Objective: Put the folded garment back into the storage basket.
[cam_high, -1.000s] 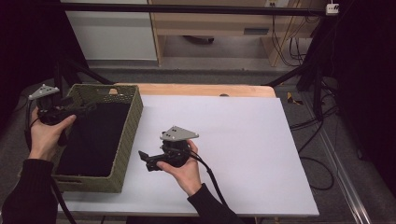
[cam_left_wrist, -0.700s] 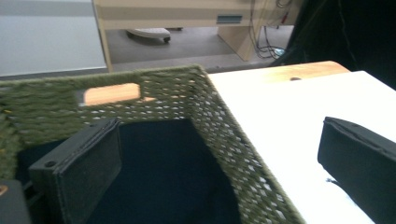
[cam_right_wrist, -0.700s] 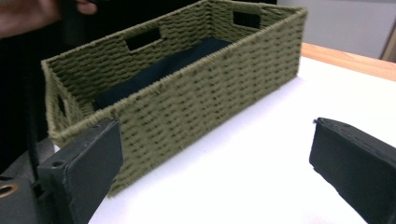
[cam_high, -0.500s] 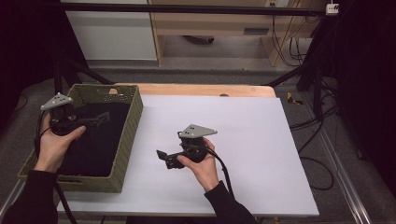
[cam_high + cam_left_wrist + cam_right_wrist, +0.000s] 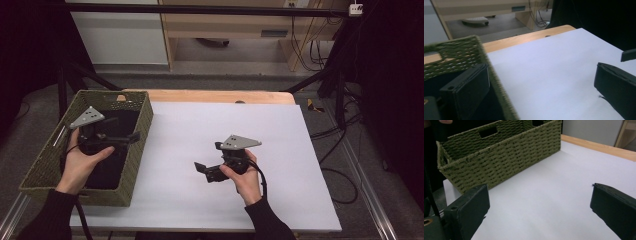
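- Basket [image 5: 137, 145], high view: woven, olive-green, standing at the left edge of the white table [image 5: 280, 200], its long axis running near to far. My left gripper [image 5: 116, 136] hangs over the basket's dark interior, jaws pointing right toward the basket's right wall. My right gripper [image 5: 206, 171] hovers low over the middle of the table, jaws pointing left at the basket and well apart from it. The left hand is plainly the nearer one; the basket lies to the left of my right jaws.
- Left gripper view: my jaws stand wide apart with nothing between them. The left jaw sits inside the basket [image 5: 461, 51], the right jaw out over the bare table [image 5: 544, 70], so the basket's right wall runs up between them.
- Right gripper view: my jaws are likewise spread wide and empty. The basket [image 5: 506, 157] stands ahead and to the left, its long side wall facing me, handle cut-outs showing in the far wall. Judged from this, any grasp of the wall falls to the left gripper, which already straddles it.
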Demonstrator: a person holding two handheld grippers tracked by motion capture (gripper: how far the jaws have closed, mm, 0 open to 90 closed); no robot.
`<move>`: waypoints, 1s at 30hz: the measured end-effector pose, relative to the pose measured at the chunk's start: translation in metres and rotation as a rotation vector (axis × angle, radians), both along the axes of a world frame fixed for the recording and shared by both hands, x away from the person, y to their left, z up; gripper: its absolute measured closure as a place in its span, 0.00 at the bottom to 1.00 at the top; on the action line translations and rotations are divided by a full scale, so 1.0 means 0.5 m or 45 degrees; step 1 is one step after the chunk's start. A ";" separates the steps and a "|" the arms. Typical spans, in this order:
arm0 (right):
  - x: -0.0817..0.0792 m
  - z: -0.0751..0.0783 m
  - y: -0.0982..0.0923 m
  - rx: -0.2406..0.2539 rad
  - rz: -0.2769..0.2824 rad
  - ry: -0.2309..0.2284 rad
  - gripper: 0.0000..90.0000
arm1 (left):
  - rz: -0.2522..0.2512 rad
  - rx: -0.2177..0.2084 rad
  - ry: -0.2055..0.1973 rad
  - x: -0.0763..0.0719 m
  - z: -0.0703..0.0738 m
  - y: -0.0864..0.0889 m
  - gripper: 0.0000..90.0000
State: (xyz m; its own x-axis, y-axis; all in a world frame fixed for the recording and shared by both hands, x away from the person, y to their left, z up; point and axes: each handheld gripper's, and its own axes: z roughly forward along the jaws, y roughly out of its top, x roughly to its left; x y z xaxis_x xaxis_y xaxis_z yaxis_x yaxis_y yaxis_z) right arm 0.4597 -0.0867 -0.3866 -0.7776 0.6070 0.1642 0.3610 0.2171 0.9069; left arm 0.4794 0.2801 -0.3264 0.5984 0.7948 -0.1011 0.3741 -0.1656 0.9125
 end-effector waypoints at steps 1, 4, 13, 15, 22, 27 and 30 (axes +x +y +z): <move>0.000 -0.004 -0.019 -0.006 -0.003 0.006 0.03 | -0.010 0.006 -0.007 -0.001 -0.001 -0.009 0.00; -0.001 -0.008 -0.048 -0.009 -0.008 0.005 0.03 | -0.058 -0.015 -0.003 -0.007 -0.006 -0.040 0.00; 0.000 -0.022 -0.119 -0.010 -0.077 0.018 0.03 | -0.155 -0.032 0.001 -0.018 -0.028 -0.124 0.00; 0.001 -0.026 -0.143 -0.014 -0.093 0.021 0.03 | -0.173 -0.033 0.008 -0.020 -0.037 -0.140 0.00; 0.002 -0.033 -0.194 -0.013 -0.133 0.018 0.04 | -0.241 -0.063 0.030 -0.035 -0.086 -0.189 0.00; 0.000 -0.043 -0.225 -0.020 -0.148 0.027 0.04 | -0.265 -0.073 0.053 -0.045 -0.121 -0.203 0.00; -0.002 -0.060 -0.251 -0.020 -0.154 0.035 0.04 | -0.289 -0.085 0.070 -0.055 -0.158 -0.209 0.00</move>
State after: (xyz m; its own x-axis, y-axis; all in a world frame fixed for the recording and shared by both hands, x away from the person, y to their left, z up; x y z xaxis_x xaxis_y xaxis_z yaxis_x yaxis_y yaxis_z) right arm 0.4589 -0.2122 -0.4164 -0.6940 0.6985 0.1743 0.4101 0.1846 0.8932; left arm 0.4519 0.1757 -0.4055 0.7529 0.6312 -0.1863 0.3837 -0.1910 0.9035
